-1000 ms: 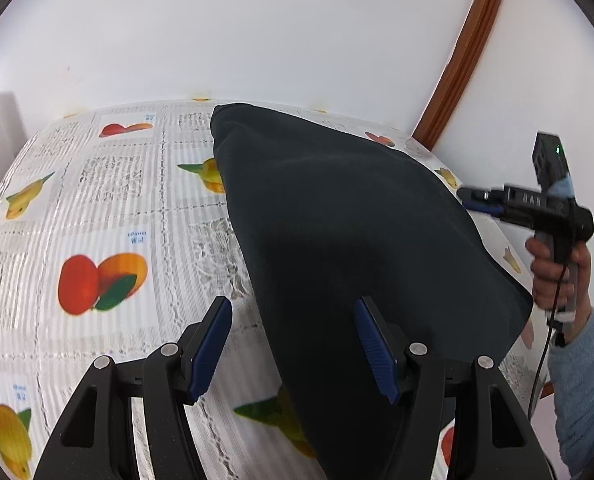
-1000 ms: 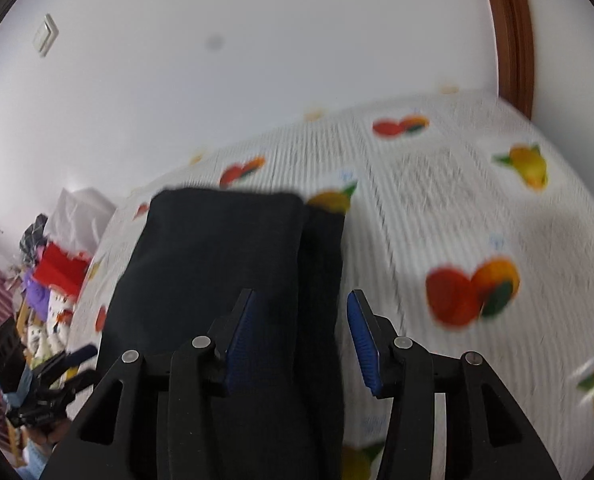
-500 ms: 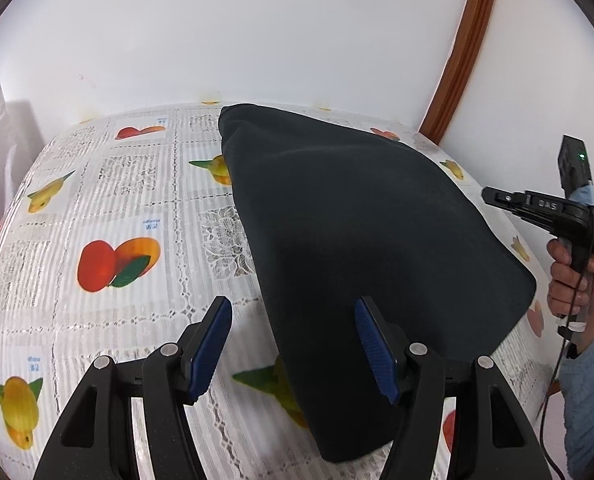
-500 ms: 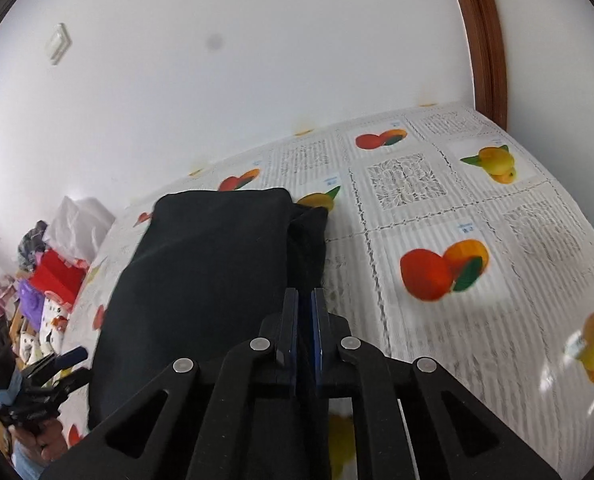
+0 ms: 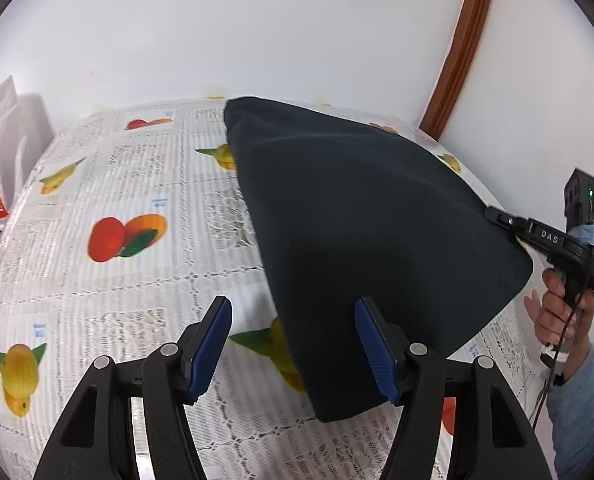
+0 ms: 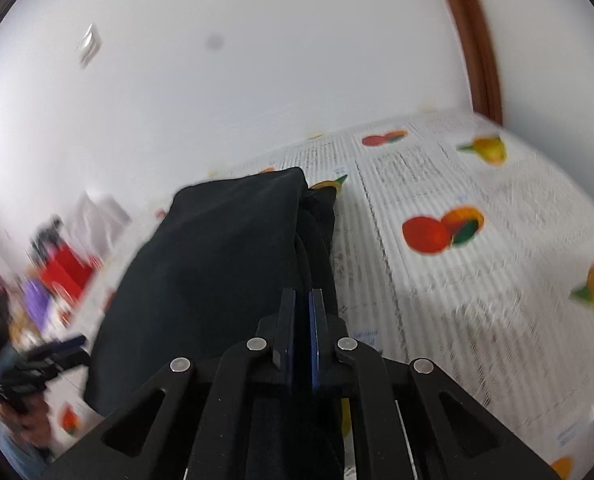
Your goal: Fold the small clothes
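lettering "das" shows white on the right claw [image 5: 493, 214], pinched together on the edge of the dark folded garment [image 5: 361, 232] lying on the fruit-print table [image 5: 117, 280]. left claw [image 5: 293, 344] stands apart, empty, over the garment's near edge.

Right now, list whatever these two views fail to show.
Right wrist view: motion blur smears the clutter at left beyond recognition.
Right wrist view: the shut right gripper hides whether it pinches the dark garment.
Left wrist view: the left gripper hides part of the garment's near edge.
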